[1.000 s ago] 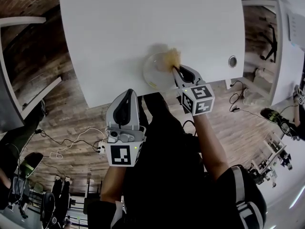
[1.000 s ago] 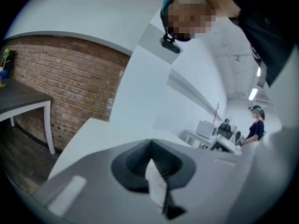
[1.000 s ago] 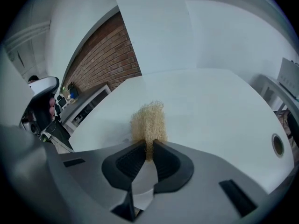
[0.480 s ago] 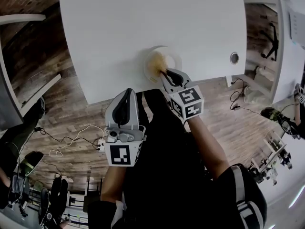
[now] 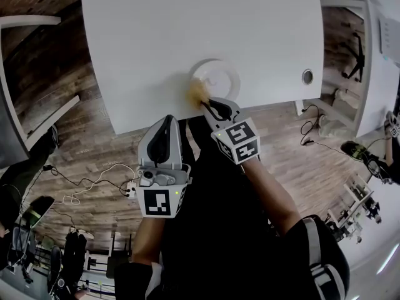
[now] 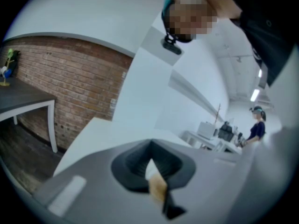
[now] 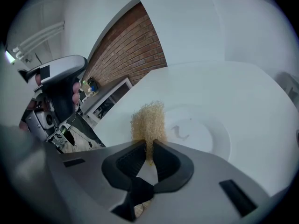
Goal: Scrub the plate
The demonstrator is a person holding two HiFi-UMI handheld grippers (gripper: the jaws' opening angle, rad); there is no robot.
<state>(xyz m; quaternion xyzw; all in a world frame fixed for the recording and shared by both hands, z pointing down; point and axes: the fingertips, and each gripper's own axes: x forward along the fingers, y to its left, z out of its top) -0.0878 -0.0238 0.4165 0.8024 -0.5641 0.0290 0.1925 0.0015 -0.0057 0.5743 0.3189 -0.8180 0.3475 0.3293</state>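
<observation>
head view shows the right tongs (image 5: 205,103) clamped on a tan fibrous scrubber (image 5: 199,92), which sticks out past their tips and presses on the near-left rim of the white plate (image 5: 230,74). the plate lies just ahead of these tongs on the white worktop (image 5: 187,30), close to its near edge. right gripper view has the jaws pinching the scrubber's lower end, with the plate's bowl beyond and to their right. the left tongs (image 5: 167,122) hang off the worktop, over the wooden floor (image 5: 81,149), well apart from the plate, jaws pressed together with nothing between them.
</observation>
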